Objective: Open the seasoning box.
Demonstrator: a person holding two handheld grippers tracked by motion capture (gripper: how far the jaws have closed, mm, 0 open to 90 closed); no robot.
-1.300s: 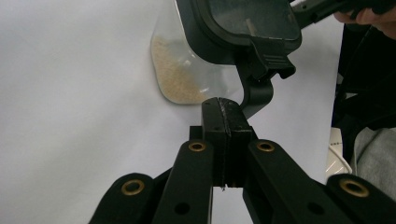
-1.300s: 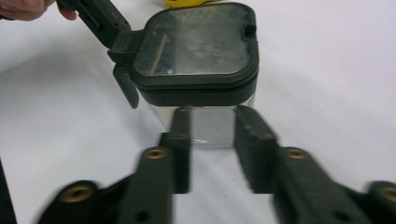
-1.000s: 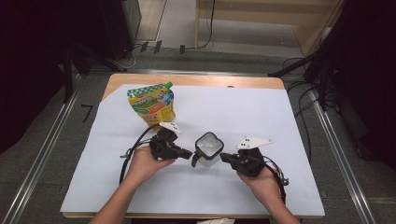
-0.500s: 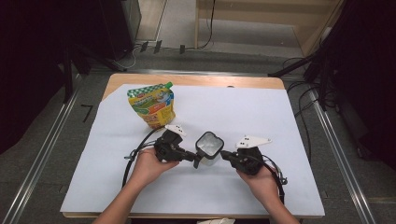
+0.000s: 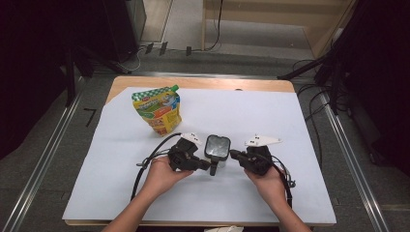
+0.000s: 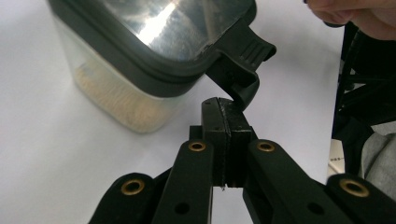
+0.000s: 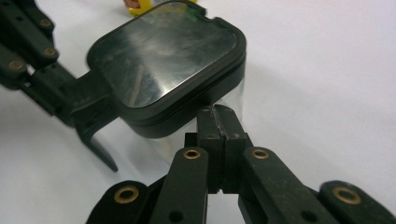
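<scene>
A small clear container (image 5: 217,153) with a black-rimmed shiny lid (image 5: 217,145) stands on the white sheet between my two grippers. In the left gripper view it holds a pale beige filling (image 6: 112,95), and the lid's black latch (image 6: 243,60) sticks out just above my jaw tips. My left gripper (image 5: 211,167) (image 6: 224,109) is shut with nothing between its pads, its tips at the latch. My right gripper (image 5: 234,154) (image 7: 217,117) is also shut and empty, with its tips against the container's wall under the lid rim (image 7: 187,105). In that view the latch (image 7: 95,128) hangs down at the left.
A yellow and green spouted pouch (image 5: 157,108) stands at the back left of the white sheet (image 5: 290,121). The wooden table edge (image 5: 193,83) runs along the back. Metal rails (image 5: 46,159) flank the table, and cables trail from both grippers.
My left gripper has slid right across the sheet until its tips reach the container's latch. The right gripper and the container have stayed in place.
</scene>
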